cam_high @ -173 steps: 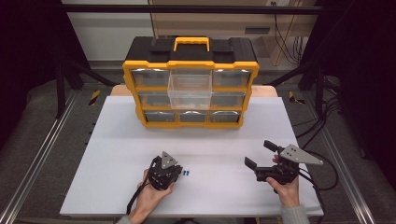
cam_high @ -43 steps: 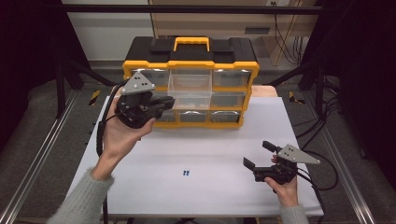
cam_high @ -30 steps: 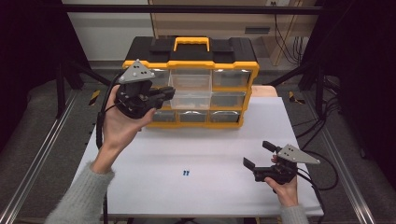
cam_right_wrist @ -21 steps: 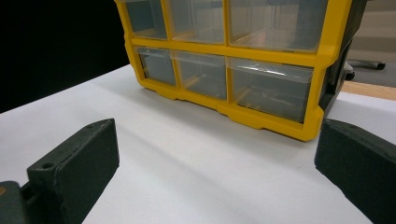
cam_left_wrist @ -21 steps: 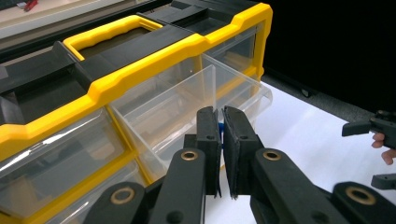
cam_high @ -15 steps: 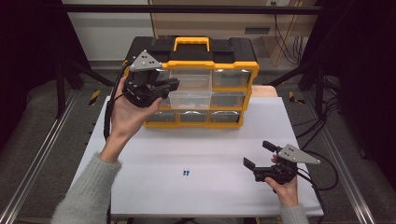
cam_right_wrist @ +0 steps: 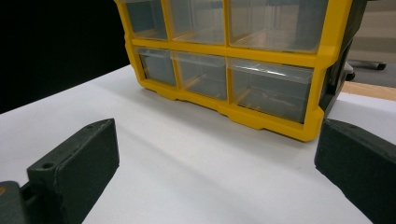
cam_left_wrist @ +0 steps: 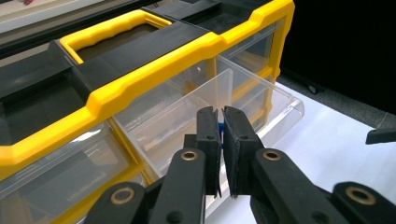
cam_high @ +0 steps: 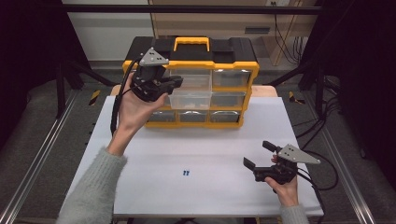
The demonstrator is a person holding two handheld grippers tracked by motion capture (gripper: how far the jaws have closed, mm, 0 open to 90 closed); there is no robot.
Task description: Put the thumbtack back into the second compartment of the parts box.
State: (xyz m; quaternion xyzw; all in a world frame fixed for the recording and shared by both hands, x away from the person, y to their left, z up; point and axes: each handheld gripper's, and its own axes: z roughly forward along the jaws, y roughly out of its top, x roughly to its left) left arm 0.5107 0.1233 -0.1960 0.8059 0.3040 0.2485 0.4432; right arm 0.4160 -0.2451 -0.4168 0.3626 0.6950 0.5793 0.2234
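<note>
Yellow-framed drawer organizer (cam_high: pixel 201 84), nine clear drawers, no readable label; left gripper (cam_left_wrist: pixel 220 135) pinches one small blue piece (cam_left_wrist: pixel 219 130) above the pulled-out drawer (cam_left_wrist: pixel 243 112); right gripper (cam_high: pixel 259 154) spread wide.

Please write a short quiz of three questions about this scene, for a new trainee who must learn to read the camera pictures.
1. True or false: the right gripper is shut on a blue piece.
2. Which drawer of the organizer is pulled out? A: bottom left. B: middle, in the centre column. C: top right.
3. Fill in: the left gripper holds a small ____ piece above the open drawer.

Key
1. False. It rests open, low over the white table, with nothing between its jaws.
2. B.
3. Blue. Some more small blue pieces lie on the table.
</note>
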